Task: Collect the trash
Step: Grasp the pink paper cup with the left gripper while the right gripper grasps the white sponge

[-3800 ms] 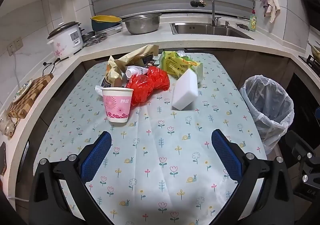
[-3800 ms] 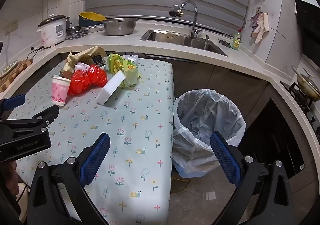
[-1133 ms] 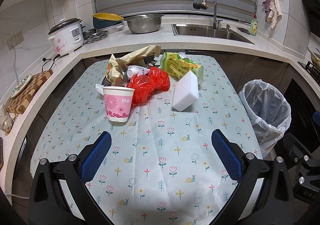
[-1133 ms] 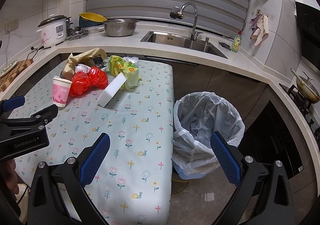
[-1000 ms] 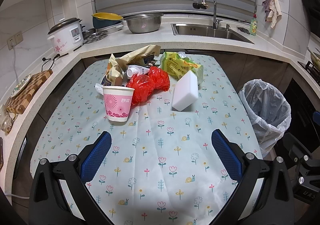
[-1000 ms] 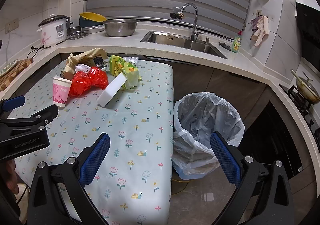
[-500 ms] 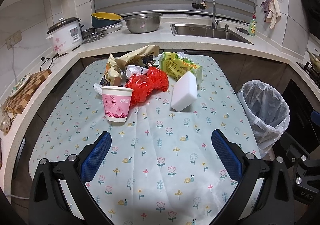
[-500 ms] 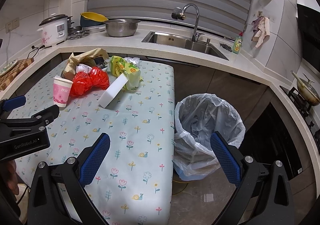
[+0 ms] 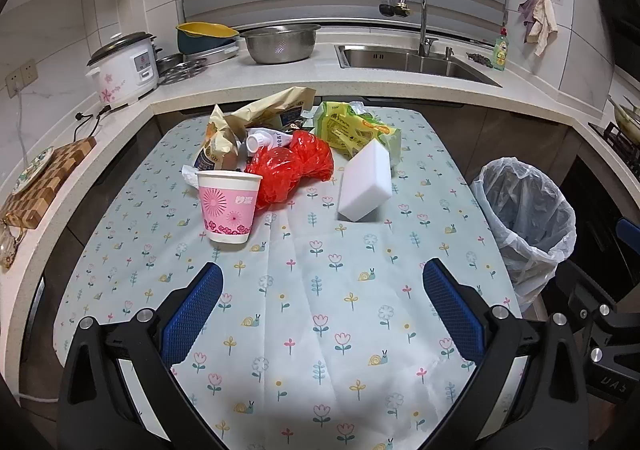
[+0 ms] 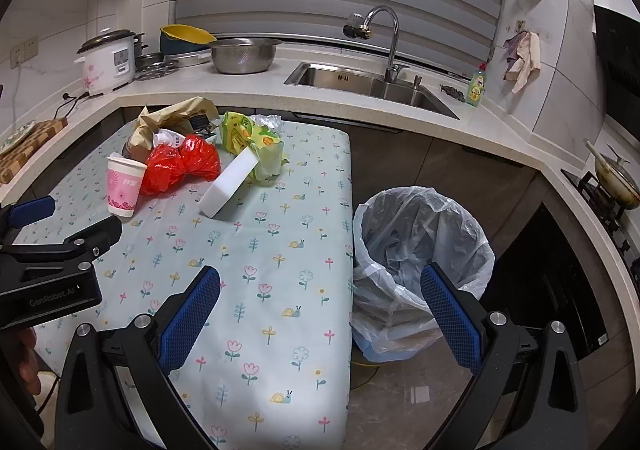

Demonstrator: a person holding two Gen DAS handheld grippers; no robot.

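A trash pile lies at the far end of the flowered table [image 9: 320, 310]: a pink paper cup [image 9: 228, 206], a red plastic bag [image 9: 292, 168], a white foam block [image 9: 366, 186], a yellow-green wrapper [image 9: 352, 130] and a brown paper bag [image 9: 256, 118]. A bin lined with a clear bag [image 9: 524, 218] stands right of the table, also in the right wrist view [image 10: 420, 250]. My left gripper [image 9: 320, 310] is open and empty over the near table. My right gripper [image 10: 320, 310] is open and empty over the table's right edge, beside the bin.
A counter runs behind and to the left with a rice cooker [image 9: 120, 70], a steel bowl [image 9: 280, 44], a sink [image 9: 412, 62] and a wooden board [image 9: 44, 182]. A stove with a pan [image 10: 616, 178] is at the right. The left gripper's body [image 10: 52, 270] shows in the right wrist view.
Both views have drifted slightly; the pile and bin look a little farther and more centred. Nothing was taken hold of or moved on the table.
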